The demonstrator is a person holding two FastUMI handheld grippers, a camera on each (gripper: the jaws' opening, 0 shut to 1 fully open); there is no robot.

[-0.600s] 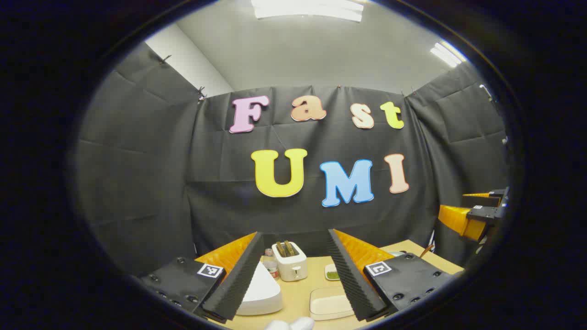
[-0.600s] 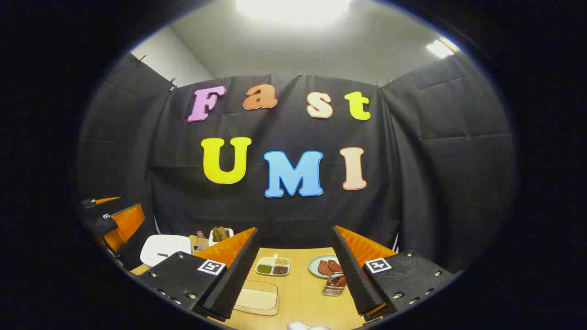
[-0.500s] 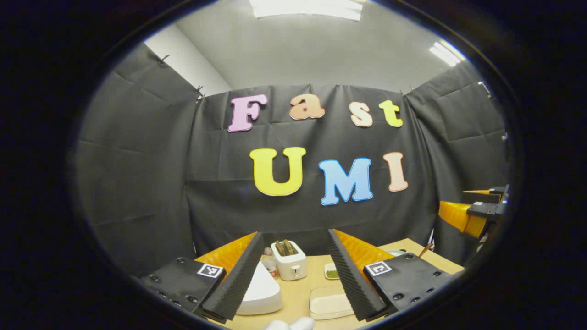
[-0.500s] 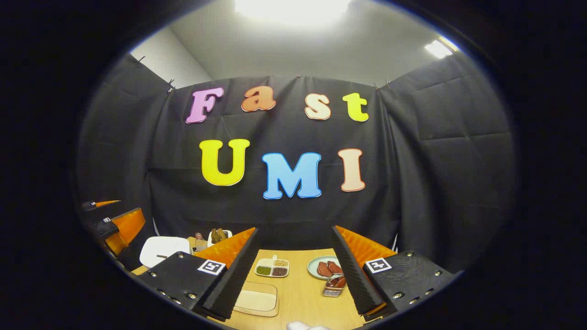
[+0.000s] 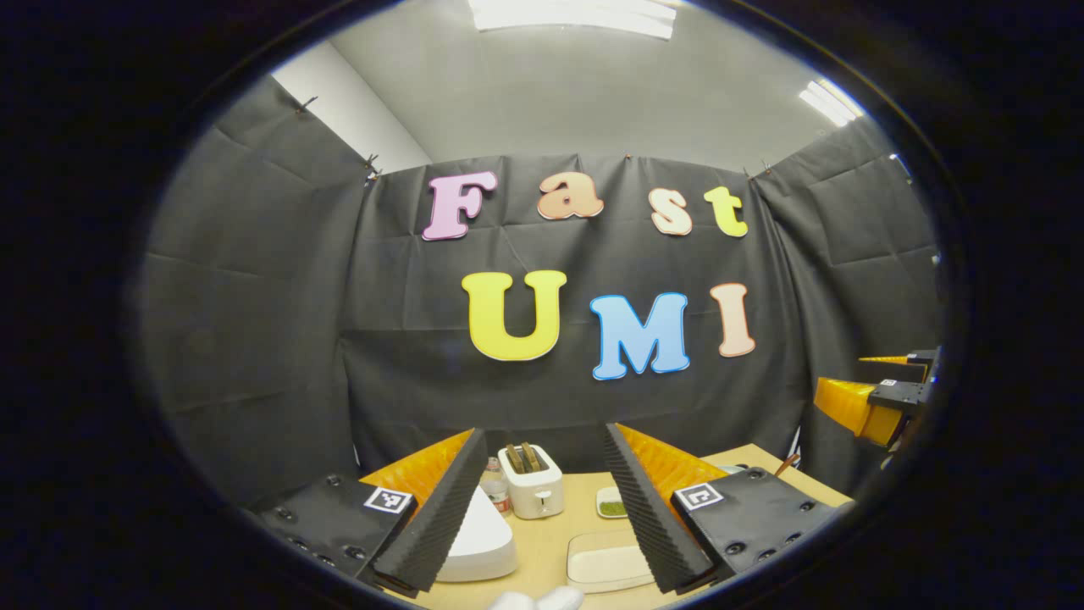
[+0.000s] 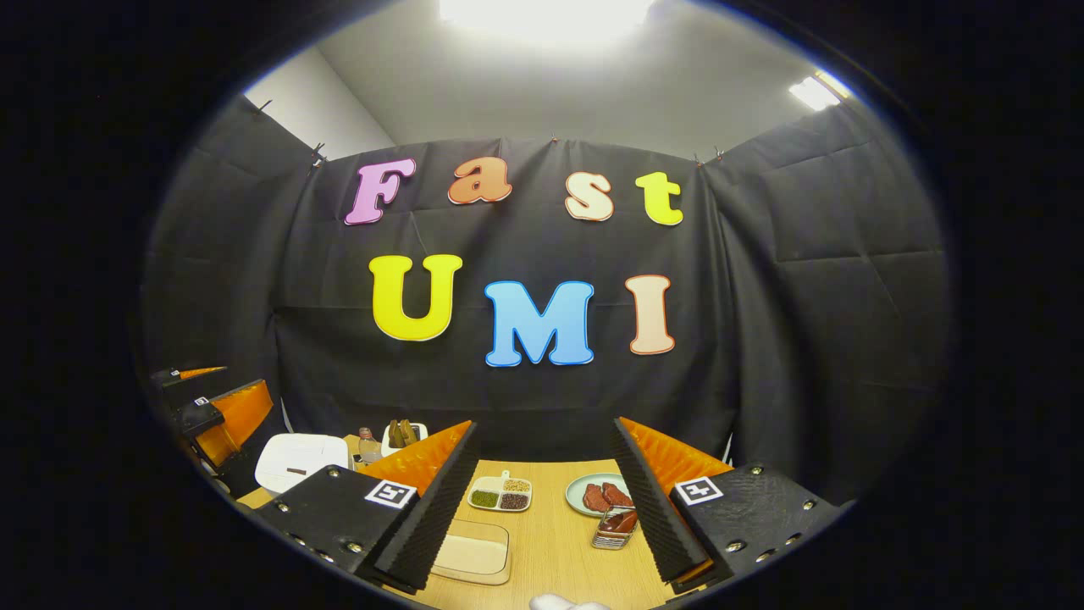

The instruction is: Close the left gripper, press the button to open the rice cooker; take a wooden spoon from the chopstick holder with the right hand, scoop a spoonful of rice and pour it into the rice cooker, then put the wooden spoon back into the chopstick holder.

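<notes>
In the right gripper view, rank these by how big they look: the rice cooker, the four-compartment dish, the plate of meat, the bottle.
1. rice cooker
2. and 3. four-compartment dish and plate of meat: they look alike, and a finger covers part of the plate, so no ranking.
4. bottle, smallest, though it stands farther back.

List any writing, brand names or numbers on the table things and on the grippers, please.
No words or numbers can be read.
Left gripper and right gripper: square markers with black-and-white patterns, not words.
Bottle: the label is too small to read.
Rice cooker: there is a dark mark on the lid, too blurred to read.
</notes>
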